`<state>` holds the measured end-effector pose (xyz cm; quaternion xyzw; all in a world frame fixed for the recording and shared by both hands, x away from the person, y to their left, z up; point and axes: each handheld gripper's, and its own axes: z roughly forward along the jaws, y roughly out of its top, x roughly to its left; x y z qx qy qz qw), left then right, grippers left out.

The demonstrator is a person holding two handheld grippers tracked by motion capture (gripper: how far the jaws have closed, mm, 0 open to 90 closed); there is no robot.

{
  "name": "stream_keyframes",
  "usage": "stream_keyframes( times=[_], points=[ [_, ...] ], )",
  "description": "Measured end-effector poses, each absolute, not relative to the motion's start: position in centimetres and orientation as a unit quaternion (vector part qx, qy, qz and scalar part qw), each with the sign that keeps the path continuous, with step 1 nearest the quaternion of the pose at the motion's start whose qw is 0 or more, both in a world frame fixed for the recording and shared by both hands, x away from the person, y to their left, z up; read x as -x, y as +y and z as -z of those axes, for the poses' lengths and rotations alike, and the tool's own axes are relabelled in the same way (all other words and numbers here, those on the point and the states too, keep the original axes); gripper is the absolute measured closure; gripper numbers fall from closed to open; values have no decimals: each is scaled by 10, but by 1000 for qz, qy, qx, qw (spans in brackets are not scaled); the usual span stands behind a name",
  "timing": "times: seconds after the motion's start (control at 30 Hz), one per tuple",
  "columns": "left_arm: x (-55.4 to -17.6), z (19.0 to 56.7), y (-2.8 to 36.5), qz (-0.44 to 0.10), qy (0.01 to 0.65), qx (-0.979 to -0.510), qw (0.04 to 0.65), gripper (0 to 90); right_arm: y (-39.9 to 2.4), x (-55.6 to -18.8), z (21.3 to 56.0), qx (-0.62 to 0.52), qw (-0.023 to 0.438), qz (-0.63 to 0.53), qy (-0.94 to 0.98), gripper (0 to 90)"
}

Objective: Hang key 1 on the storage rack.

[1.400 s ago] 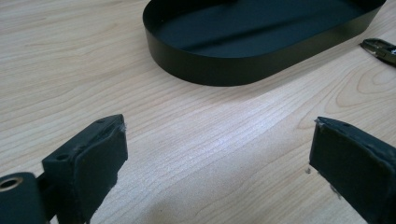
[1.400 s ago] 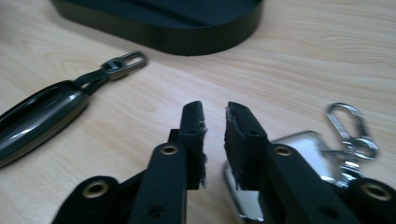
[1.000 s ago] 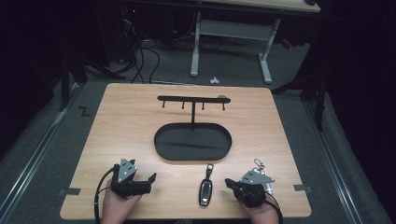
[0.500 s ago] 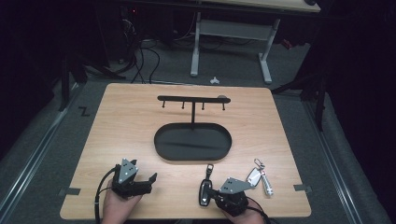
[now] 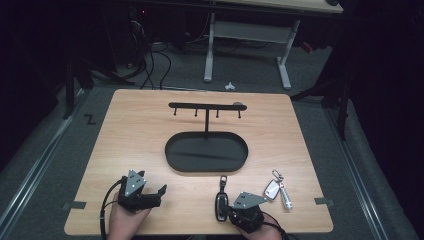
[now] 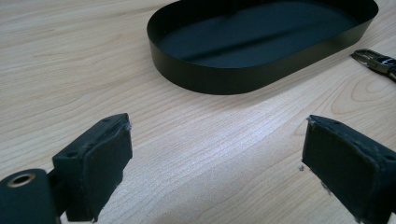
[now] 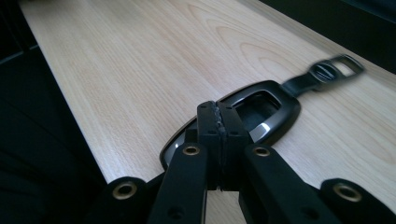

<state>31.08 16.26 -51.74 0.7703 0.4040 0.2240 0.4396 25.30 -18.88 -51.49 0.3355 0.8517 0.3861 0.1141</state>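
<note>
- The right gripper has its jaws pressed together, pad against pad, with nothing between them.
- The black key fob lies flat on the wooden surface right at those closed jaws, under and just past their tips; its strap with a metal buckle stretches away beyond them.
- From the high view, the right gripper sits just beside the key fob at the near edge of the surface.
- The left gripper has its jaws standing wide, having just narrowed a little, with only bare wood between them.
- Ahead of the left jaws rests the black oval tray, holding nothing; in the high view a hook stand rises from behind the tray.
- A silver key bunch lies off to the side of the right jaws, apart from them.
</note>
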Motion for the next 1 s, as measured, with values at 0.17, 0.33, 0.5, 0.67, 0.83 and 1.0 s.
stream_keyframes(
  times=[0.17, 0.33, 0.5, 0.67, 0.83, 1.0],
  points=[
    [-310, 517, 162, -223, 404, -771, 440, 88, -201, -254, 514, -351, 123, -381, 846, 900],
    [-310, 516, 163, -224, 403, -769, 442, 88, -217, -256, 514, -368, 133, -377, 839, 900],
    [-309, 515, 163, -226, 403, -767, 446, 90, -228, -259, 514, -382, 147, -371, 833, 900],
    [-309, 515, 163, -226, 404, -766, 446, 91, -234, -261, 513, -389, 155, -369, 830, 900],
    [-308, 515, 162, -225, 405, -765, 448, 93, -236, -261, 514, -391, 154, -361, 832, 900],
    [-308, 514, 162, -226, 403, -764, 451, 94, -244, -259, 514, -399, 157, -361, 828, 900]
  ],
)
